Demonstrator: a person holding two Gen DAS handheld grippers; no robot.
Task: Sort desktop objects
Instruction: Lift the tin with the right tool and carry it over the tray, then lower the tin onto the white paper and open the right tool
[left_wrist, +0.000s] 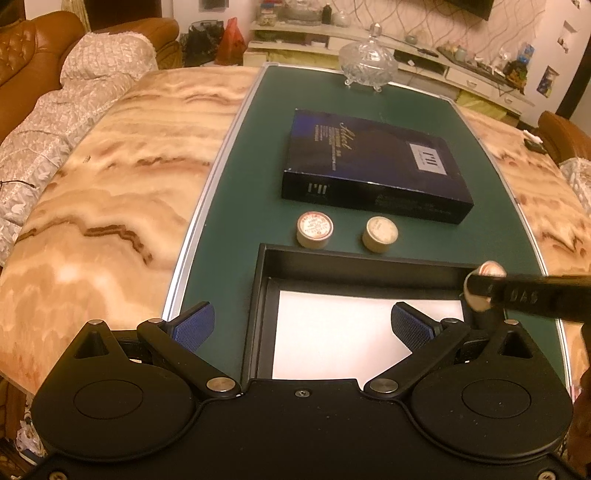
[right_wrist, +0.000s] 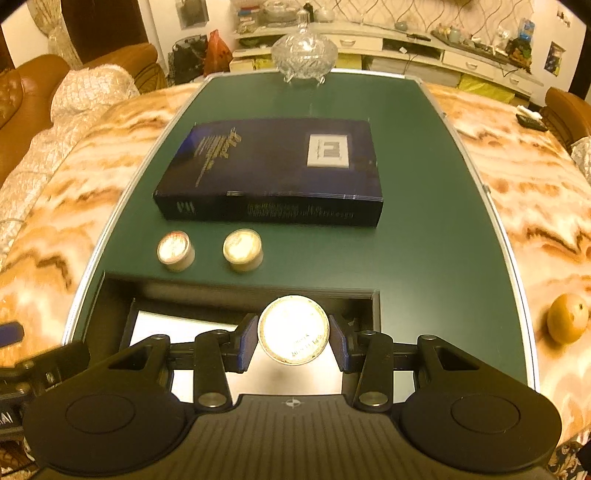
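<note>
My right tool (right_wrist: 293, 338) clamps a small round tin (right_wrist: 293, 329) by its sides, both blue pads pressed against it, and holds it above the far right part of the open black tray (right_wrist: 236, 290) that sits at the near end of the green worktop (right_wrist: 424, 229). The step in hand looks like dropping this tin into the tray, whose white-lined floor lies bare beneath. Two matching tins (right_wrist: 176, 251) and (right_wrist: 242, 250) wait side by side on the worktop just beyond the tray's far wall, near a dark blue box (right_wrist: 273, 173); a glass lidded bowl (right_wrist: 303, 55) stands at the far end, and an orange fruit (right_wrist: 567, 317) lies off to the right on the marbled surface. My left tool (left_wrist: 302, 326) hangs empty over the tray's near left side, jaws spread wide. Both tools tilt steeply downward toward the tray. The next move, as I judge it, calls for lowering the tin inside the tray walls and releasing it there, then reaching for the nearer loose tin.
</note>
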